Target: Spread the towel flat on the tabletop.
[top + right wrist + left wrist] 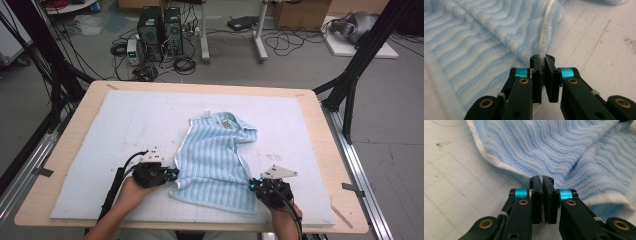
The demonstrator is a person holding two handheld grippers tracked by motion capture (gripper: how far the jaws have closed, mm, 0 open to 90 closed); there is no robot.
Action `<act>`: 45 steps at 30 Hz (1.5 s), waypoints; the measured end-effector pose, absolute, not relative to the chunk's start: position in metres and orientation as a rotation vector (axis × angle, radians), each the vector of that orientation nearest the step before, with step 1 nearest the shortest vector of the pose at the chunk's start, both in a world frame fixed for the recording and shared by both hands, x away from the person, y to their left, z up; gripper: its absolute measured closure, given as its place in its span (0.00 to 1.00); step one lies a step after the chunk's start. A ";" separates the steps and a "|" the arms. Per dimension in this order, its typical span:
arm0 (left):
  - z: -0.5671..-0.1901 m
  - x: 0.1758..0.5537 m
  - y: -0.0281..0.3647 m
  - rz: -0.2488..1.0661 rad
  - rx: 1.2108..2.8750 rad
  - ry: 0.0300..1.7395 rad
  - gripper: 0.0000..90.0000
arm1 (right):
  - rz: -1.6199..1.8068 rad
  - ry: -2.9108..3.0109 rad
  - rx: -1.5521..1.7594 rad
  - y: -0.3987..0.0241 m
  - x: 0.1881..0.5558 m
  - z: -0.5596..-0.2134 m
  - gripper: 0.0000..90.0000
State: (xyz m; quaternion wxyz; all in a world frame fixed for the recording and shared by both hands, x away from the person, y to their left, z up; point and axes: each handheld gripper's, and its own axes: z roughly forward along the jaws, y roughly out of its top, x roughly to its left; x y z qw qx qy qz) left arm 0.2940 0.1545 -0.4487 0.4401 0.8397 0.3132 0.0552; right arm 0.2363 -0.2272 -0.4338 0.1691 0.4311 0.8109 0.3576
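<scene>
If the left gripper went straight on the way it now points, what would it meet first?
The left gripper is shut on the near edge of the blue striped towel, so it would push straight into that towel's bunched folds. How high the folds stand is hard to judge.

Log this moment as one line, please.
left gripper: shut on towel left edge | right gripper: shut on towel right edge | towel: crumpled on mat
</scene>
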 end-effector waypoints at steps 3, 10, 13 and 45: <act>-0.449 0.282 0.155 0.115 2.095 0.764 0.96 | 1.020 2.325 1.226 -0.228 0.222 -0.434 0.95; -0.448 0.256 0.157 0.041 2.096 0.725 0.96 | 1.038 2.388 1.267 -0.232 0.195 -0.434 0.95; -0.448 0.248 0.158 0.013 2.099 0.705 0.96 | 1.036 2.407 1.253 -0.232 0.186 -0.432 0.93; -0.403 0.329 0.161 0.219 1.829 0.898 0.50 | 0.911 2.291 1.290 -0.214 0.282 -0.439 0.94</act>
